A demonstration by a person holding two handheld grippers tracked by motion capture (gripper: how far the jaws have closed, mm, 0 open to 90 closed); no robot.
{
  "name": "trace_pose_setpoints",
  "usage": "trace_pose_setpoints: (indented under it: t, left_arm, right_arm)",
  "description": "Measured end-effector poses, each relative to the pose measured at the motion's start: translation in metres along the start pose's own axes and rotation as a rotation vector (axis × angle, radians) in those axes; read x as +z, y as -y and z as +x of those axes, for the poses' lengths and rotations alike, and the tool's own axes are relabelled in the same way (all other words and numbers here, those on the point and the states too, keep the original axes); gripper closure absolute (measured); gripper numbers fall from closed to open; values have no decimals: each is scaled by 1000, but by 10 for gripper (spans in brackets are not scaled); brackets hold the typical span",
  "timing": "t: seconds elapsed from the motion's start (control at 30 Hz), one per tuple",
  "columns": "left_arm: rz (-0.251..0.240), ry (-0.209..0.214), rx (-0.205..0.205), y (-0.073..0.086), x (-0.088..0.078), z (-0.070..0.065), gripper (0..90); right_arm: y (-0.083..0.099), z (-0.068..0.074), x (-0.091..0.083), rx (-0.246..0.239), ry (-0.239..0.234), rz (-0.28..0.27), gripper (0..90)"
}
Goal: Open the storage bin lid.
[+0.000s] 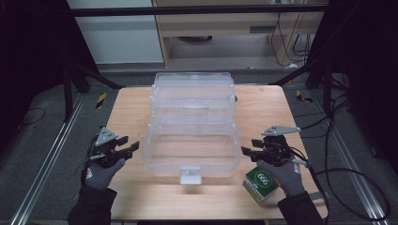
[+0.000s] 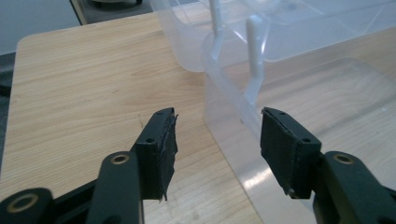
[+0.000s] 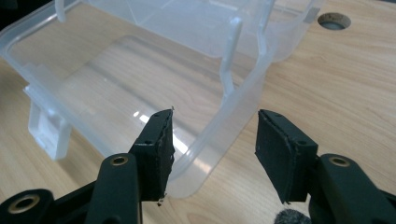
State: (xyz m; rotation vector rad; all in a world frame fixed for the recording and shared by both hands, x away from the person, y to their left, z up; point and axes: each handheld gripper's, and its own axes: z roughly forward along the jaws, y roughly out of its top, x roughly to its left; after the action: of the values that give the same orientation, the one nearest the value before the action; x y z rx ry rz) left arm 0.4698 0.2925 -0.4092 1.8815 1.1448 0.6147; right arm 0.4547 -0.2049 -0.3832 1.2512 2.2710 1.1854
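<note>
A clear plastic box (image 1: 192,126) sits at the middle of the table (image 1: 131,108), opened out in stepped tiers. Its long axis runs from 9 to 3 o'clock across the table; the tiers climb away toward 12, and the front latch (image 1: 190,175) points to 6, toward the person. The lowest tray lies open, with wood grain visible through its floor.

The left gripper (image 1: 127,146) is at 8 o'clock of the box, just beside its left end wall, tips aimed toward 3. Its jaws are spread; in the left gripper view the box's (image 2: 299,84) corner lies between and beyond the left gripper's (image 2: 217,140) pads, and neither pad presses on it.

The right gripper (image 1: 247,150) is at 4 o'clock of the box, just beside the right end wall, tips aimed toward 9. Its jaws are spread as well; in the right gripper view the box's (image 3: 140,70) rounded rim passes between the right gripper's (image 3: 212,144) pads without being pinched.

A green carton (image 1: 259,183) stands at 5 o'clock of the box, close under the right hand and near the table's front edge. A round hole (image 3: 334,20) in the table lies beyond the box's far right corner.
</note>
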Motion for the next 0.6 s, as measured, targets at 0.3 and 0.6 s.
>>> trace_pose_setpoints:
  t: [0.3, 0.6]
  left_arm:
    - [10, -61, -13, 6, 2, 13, 390]
    - [19, -73, -19, 8, 3, 17, 377]
  right_arm:
    - [4, -2, -9, -17, 50, 95, 392]
    - [5, -2, -21, -33, 81, 131, 328]
